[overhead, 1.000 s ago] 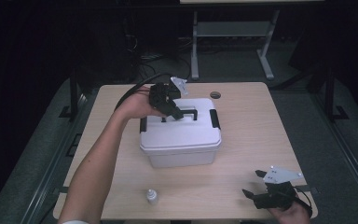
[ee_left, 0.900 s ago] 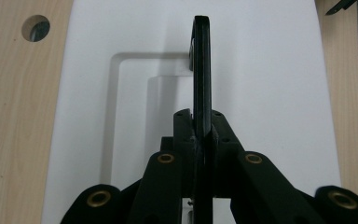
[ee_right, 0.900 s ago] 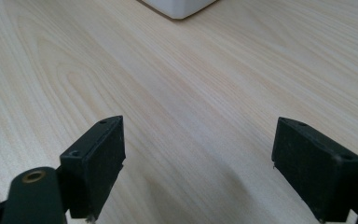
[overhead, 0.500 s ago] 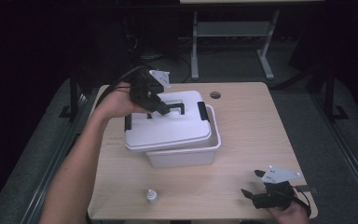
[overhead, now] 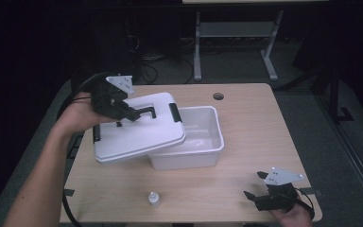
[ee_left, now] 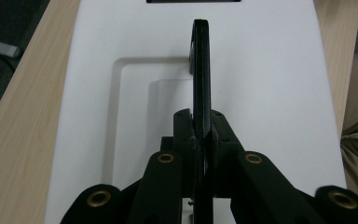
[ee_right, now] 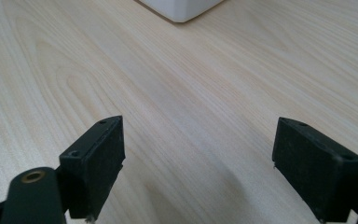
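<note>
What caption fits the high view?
Left gripper lifts white lid by its handle off the bin.

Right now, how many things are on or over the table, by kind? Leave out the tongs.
White box: 1
White lid with black handle, held by the left tongs: 1
Small white bottle: 1
Total: 3
</note>
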A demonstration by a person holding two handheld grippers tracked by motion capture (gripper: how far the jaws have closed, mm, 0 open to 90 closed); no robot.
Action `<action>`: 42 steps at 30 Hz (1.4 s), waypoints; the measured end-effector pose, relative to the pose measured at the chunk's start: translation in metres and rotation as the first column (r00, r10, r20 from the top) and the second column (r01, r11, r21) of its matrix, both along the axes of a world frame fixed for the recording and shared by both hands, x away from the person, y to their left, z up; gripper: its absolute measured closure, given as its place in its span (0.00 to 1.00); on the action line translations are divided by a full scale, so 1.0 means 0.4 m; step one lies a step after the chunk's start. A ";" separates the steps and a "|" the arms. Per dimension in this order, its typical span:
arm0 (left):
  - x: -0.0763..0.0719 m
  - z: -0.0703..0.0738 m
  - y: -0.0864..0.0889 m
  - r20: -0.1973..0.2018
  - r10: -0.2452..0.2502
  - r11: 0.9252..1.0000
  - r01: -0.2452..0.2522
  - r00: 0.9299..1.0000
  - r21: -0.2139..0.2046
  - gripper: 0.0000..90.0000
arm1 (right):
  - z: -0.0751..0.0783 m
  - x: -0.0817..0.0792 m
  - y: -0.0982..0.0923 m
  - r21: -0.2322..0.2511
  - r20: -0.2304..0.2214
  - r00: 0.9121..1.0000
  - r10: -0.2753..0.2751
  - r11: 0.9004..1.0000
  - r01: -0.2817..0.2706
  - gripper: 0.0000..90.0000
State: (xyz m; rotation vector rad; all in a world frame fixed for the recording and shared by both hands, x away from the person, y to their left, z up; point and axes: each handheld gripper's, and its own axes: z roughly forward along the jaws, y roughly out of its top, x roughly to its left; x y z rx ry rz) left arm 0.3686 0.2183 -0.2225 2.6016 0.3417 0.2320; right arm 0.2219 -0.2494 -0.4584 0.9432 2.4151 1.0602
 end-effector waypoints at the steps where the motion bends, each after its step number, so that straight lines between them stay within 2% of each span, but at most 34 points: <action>1: -0.005 0.001 0.010 -0.001 0.004 1.000 -0.004 1.000 0.000 0.93 | 0.000 0.000 0.000 0.000 -0.001 1.000 0.000 1.000 0.000 0.18; 9: -0.038 0.001 0.077 0.007 0.043 0.999 -0.043 0.999 0.002 0.93 | 0.000 0.002 0.002 -0.003 -0.001 1.000 -0.001 1.000 0.001 0.18; 21: -0.107 -0.023 0.210 0.015 0.126 0.991 -0.125 0.992 -0.036 0.93 | -0.001 -0.001 0.002 -0.006 -0.004 1.000 -0.009 1.000 0.009 0.18; 32: -0.159 -0.075 0.334 0.003 0.207 0.976 -0.207 0.978 -0.066 0.94 | -0.006 0.000 0.006 -0.009 -0.012 1.000 -0.014 1.000 0.014 0.18; 36: -0.171 -0.097 0.363 -0.004 0.223 0.973 -0.222 0.975 -0.066 0.94 | -0.007 0.002 0.004 -0.015 -0.011 1.000 -0.016 1.000 0.016 0.18; 38: -0.181 -0.120 0.384 -0.016 0.239 0.968 -0.239 0.971 -0.075 0.93 | -0.007 0.002 0.004 -0.016 -0.013 1.000 -0.018 1.000 0.018 0.18; 42: -0.188 -0.142 0.397 -0.025 0.251 0.964 -0.252 0.968 -0.079 0.93 | -0.009 0.002 0.005 -0.019 -0.014 1.000 -0.020 1.000 0.020 0.18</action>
